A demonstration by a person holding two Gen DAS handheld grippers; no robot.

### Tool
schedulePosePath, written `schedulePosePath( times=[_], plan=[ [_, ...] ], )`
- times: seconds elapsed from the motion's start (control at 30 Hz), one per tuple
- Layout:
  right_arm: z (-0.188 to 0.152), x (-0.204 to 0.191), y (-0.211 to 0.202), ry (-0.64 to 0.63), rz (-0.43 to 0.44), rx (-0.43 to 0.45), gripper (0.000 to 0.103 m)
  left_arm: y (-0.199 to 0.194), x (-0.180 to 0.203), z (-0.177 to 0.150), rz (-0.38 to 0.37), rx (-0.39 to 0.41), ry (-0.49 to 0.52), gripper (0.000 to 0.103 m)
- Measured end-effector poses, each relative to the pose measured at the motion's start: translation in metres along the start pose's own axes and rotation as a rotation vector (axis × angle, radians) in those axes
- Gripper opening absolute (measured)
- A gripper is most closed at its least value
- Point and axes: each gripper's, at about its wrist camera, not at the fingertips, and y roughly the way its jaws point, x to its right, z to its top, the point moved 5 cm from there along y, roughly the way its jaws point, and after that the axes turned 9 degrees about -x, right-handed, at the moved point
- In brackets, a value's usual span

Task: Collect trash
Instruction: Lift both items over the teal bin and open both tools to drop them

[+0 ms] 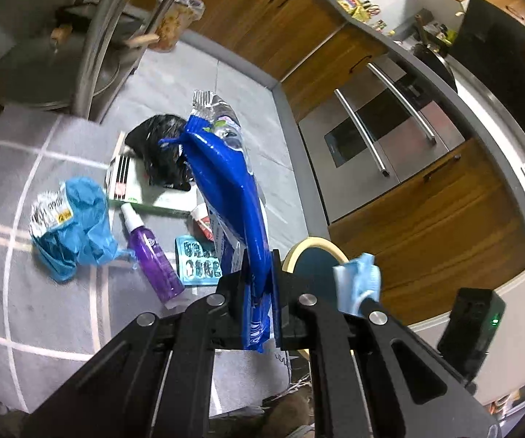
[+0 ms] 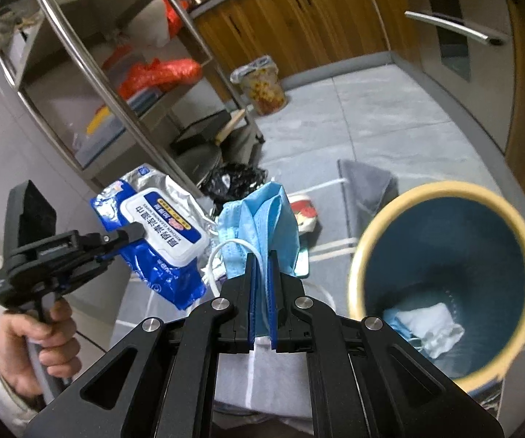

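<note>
Two items: being held over the floor.
Left hand-held gripper (image 1: 258, 292): clamping limp, slippery wipes pack (image 1: 226, 168).
Right hand-held gripper (image 2: 261, 292): pinching soft, light face mask (image 2: 262, 219).

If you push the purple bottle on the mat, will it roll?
Probably. The purple bottle lies on its side and looks round, so it would likely roll sideways. The soft gray mat might slow it. It looks small, probably light.

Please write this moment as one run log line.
left gripper: shut on wipes pack | right gripper: shut on face mask | bin: beside
</note>
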Motion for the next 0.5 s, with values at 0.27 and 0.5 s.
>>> schedulePosePath(
  times=[0.27, 0.5],
  plan=[
    [-0.010, 0.018, -0.044, 0.013, -0.038, 0.047, 0.007, 0.009, 0.032, -0.005, -0.020, -0.008, 0.079, 0.008],
    [-0.021, 0.053, -0.065, 0.101, -0.036, 0.098, 0.007, 0.027, 0.077, -0.018, -0.003, -0.016, 0.234, 0.008]
  ],
)
